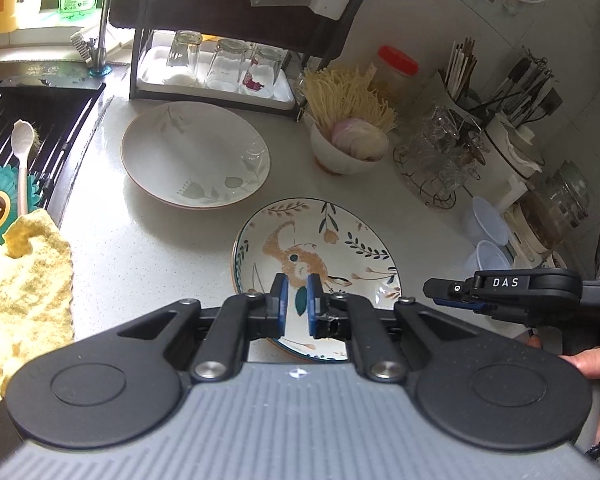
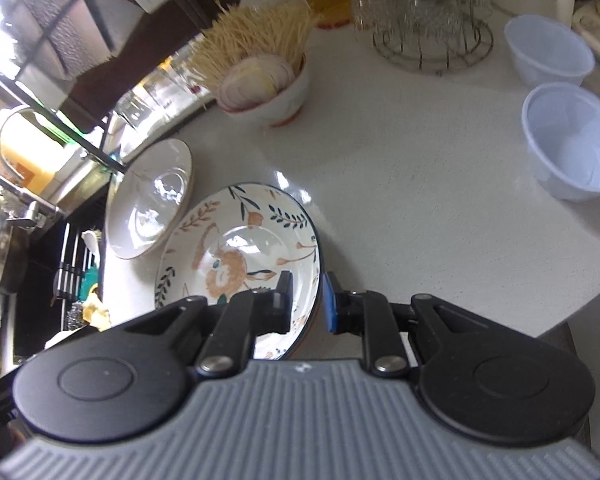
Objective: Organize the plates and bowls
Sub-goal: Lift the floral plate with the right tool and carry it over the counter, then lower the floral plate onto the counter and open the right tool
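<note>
1. Off to the left of the left gripper [image 1: 297,304], a yellow cloth [image 1: 24,280] lies on the counter [image 1: 140,248], well apart from the dishes; it should stay out of the path
2. Ahead and left of that gripper sits the pale leaf plate [image 1: 196,156], flat and untouched, the likely base for a stack
3. Directly under the left gripper's tips is the patterned plate [image 1: 312,248]; this gripper's jaws are together and hold nothing
4. At the right gripper [image 2: 308,300], the patterned plate's rim runs between the narrow jaws, one finger over the inside and the blue pad [image 2: 329,304] outside; I cannot tell whether they press on it
5. To do this well, I judge the grip should be firm on the rim before any lift (glazed ware slips), with the plate kept level and set gently onto the leaf plate
6. Ahead and right of the right gripper, the noodle bowl [image 2: 276,96] and two plastic bowls [image 2: 572,140] stand clear; swing wide of neither
</note>
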The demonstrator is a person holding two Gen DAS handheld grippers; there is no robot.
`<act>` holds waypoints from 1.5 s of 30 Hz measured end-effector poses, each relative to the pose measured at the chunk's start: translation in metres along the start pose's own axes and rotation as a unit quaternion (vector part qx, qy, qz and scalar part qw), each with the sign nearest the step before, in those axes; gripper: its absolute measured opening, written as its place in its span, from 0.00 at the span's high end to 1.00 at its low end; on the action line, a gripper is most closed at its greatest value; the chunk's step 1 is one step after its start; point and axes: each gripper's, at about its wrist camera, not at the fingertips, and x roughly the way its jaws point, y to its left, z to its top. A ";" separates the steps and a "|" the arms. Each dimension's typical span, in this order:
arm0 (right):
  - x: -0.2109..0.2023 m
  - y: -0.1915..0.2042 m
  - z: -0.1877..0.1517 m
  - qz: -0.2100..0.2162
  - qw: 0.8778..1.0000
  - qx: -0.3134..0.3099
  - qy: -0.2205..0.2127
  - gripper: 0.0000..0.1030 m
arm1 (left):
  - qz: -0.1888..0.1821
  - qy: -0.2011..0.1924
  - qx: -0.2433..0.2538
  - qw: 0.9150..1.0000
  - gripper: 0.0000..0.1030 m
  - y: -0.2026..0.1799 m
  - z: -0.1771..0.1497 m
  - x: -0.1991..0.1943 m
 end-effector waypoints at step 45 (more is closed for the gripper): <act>-0.163 0.001 -0.073 0.038 0.973 -0.141 -0.177 0.80 | 0.015 -0.067 0.076 0.995 0.87 -0.105 -0.039 -0.104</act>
